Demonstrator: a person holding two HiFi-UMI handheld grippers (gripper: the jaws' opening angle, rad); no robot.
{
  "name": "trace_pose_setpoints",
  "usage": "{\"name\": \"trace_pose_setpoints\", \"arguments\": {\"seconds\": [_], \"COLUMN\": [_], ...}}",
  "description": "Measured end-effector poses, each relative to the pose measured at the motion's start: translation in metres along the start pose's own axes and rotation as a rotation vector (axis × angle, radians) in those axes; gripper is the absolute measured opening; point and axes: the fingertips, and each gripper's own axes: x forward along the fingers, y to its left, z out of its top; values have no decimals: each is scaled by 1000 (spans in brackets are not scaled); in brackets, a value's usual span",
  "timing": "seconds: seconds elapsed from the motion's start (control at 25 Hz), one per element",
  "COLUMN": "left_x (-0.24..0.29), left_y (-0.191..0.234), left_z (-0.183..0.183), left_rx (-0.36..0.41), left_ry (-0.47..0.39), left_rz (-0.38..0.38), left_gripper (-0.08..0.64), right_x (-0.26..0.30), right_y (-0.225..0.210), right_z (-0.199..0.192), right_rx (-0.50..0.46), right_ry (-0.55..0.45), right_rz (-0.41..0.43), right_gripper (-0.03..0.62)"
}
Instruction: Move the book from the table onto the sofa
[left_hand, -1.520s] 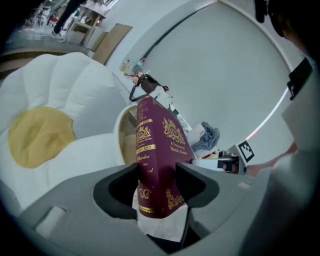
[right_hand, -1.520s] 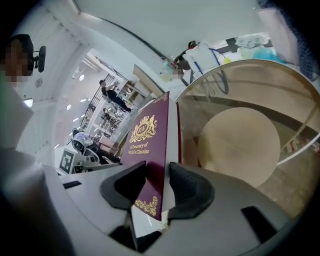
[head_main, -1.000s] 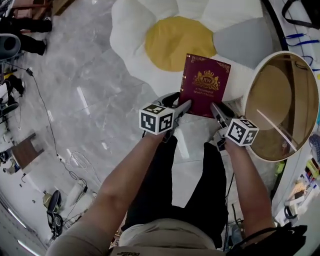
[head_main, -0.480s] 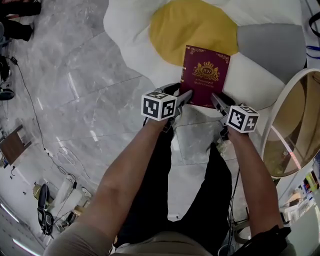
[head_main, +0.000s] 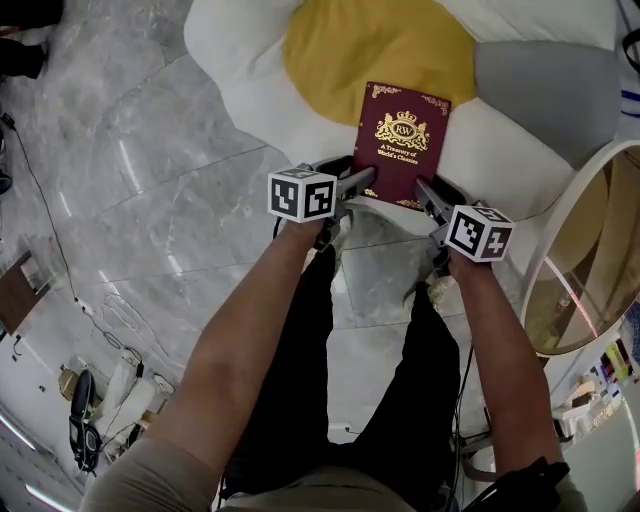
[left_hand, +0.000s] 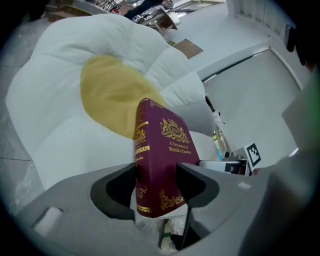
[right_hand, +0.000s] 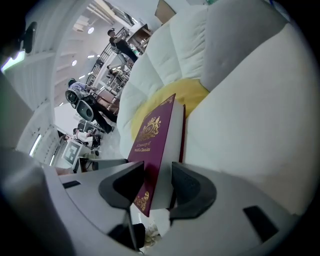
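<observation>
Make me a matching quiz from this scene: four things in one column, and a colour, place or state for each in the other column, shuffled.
Things:
1. book
2. sofa centre cushion
3. round table
4. left tool

Descriptions:
A. yellow
B. clamped on the book
C. maroon with gold print
D. at the right edge of the head view

Pairs: 1-C, 2-A, 3-D, 4-B
</observation>
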Motion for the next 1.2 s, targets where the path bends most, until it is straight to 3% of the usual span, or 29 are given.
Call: {"name": "trace_pose_setpoints", "arguments": {"seconds": [0.2, 0.36, 0.6, 0.68, 0.84, 1.08, 1.2], "left_x": [-27, -69, -147, -178, -246, -334, -372], "left_y": [-18, -64, -157, -191, -261, -351, -392], "left_z": [11, 17, 26, 28, 31, 24, 2], "left_rx": [59, 113, 238, 304, 426, 654, 699], "left_ry": [34, 61, 113, 138, 152, 163, 126], "left_rz": [37, 21, -88, -129, -176, -197, -212], "left_gripper": [238, 238, 235, 194, 14, 8, 8], "right_x": [-25, -75, -167, -200, -267, -349, -389], "right_y": [14, 46, 127, 159, 230, 318, 343], "right_z": [9, 14, 21, 25, 26, -4, -31], "right_rx": [-6, -23, -176, -205, -274, -381, -402], "right_ry": [-4, -19, -28, -43, -80, -133, -155], "right_rz": [-41, -66, -99, -108, -106, -88, -91], "right_gripper": [176, 155, 28, 14, 12, 12, 12]}}
